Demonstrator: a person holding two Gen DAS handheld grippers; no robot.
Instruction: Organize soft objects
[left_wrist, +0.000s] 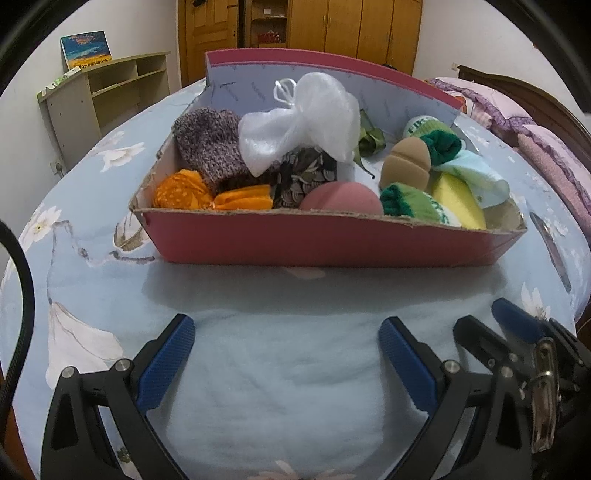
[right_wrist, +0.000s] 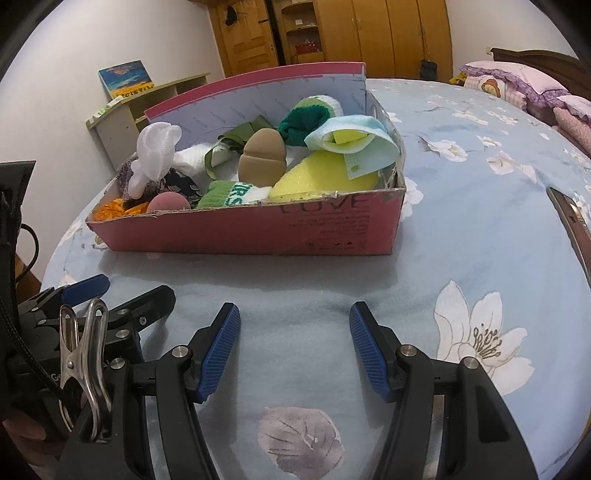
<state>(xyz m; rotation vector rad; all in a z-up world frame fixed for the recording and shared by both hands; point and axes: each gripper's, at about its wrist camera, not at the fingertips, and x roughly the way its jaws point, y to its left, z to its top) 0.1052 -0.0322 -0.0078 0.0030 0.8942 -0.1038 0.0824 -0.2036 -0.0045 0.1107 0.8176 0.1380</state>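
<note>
A pink cardboard box (left_wrist: 325, 240) sits on the bed, filled with soft things: orange cloth (left_wrist: 181, 194) at its left end, a white mesh pouch (left_wrist: 303, 122) on top, a yellow sponge (right_wrist: 325, 177) at its right end

Both wrist views look low across the bed (left_wrist: 258, 369) toward the shared pink box (right_wrist: 258, 229), right camera further right

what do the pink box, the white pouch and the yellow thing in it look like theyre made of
Pink box: cardboard, matte pink print; its torn top edge shows a brown core. White pouch: sheer, slightly shiny mesh fabric, probably organza, with a drawstring. Yellow thing: likely sponge foam, from its porous, dull surface.
</note>
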